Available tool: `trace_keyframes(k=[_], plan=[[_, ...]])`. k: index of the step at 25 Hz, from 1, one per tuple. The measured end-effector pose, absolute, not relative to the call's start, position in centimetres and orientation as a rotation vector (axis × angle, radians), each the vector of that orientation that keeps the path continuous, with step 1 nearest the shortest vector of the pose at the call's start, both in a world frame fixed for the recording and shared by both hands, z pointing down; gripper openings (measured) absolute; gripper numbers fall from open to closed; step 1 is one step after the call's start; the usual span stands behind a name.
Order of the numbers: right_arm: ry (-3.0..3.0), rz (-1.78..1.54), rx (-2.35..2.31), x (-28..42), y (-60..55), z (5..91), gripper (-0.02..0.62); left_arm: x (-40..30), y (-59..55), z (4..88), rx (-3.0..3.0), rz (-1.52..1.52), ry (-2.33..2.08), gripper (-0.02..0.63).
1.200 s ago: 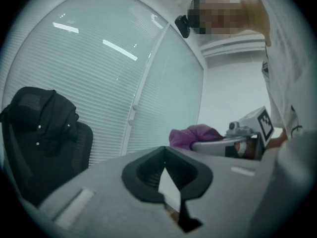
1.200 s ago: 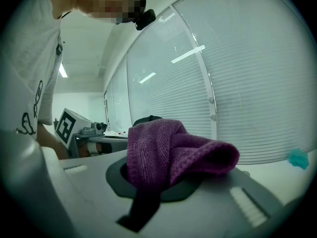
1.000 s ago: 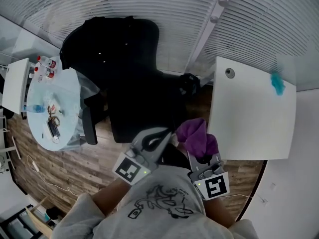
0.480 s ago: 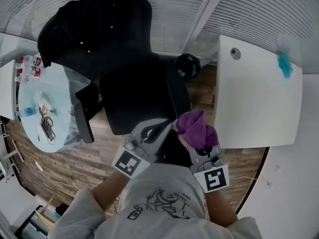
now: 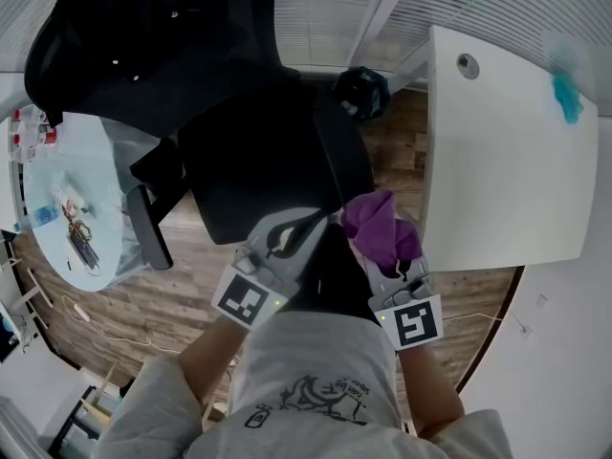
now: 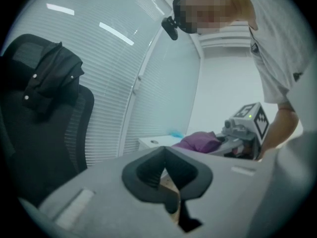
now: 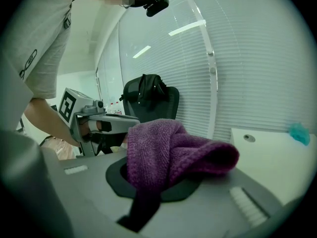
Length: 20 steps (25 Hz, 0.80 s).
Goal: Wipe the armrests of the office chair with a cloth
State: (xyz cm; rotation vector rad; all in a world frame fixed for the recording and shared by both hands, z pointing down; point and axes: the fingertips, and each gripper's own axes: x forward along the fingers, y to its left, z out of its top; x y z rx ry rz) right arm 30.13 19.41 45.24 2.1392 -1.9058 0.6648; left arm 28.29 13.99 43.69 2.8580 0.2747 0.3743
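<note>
The black office chair (image 5: pixel 268 161) stands in front of me with a dark jacket (image 5: pixel 143 36) draped over its backrest. One armrest (image 5: pixel 148 226) juts out on the chair's left side. My right gripper (image 5: pixel 385 254) is shut on a bunched purple cloth (image 5: pixel 381 226), held near the seat's right front corner. The cloth (image 7: pixel 168 152) fills that gripper's jaws and hides the fingertips. My left gripper (image 5: pixel 311 226) is shut and holds nothing, its tips over the seat's front edge. In the left gripper view its jaws (image 6: pixel 166 172) meet, with the cloth (image 6: pixel 198 143) beyond them.
A white desk (image 5: pixel 507 151) stands right of the chair, with a teal object (image 5: pixel 566 94) near its far corner. A round glass table (image 5: pixel 57 208) with bottles and small items is at the left. White blinds cover the far wall. The floor is wood.
The chair and desk now sit higher and larger in the head view, so I have come closer. Both grippers keep their pose near my body, the cloth still in the right one.
</note>
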Motion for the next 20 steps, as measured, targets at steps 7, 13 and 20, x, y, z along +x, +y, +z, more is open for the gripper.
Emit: trace_keyframes(k=[7, 13, 20], plan=[[-1.877, 0.744, 2.057, 30.2, 19.8, 51.8, 0.04, 28.7, 13.8, 48.1, 2.853, 0.394, 0.252, 0.002], [-1.847, 0.821, 1.991, 30.3, 19.6, 56.9, 0.041, 28.9, 13.5, 50.7, 2.838, 0.402, 0.237, 0.003], [-1.826, 0.896, 1.939, 30.4, 19.4, 60.2, 0.041, 29.1, 13.3, 52.4, 2.859, 0.419, 0.256, 0.002]])
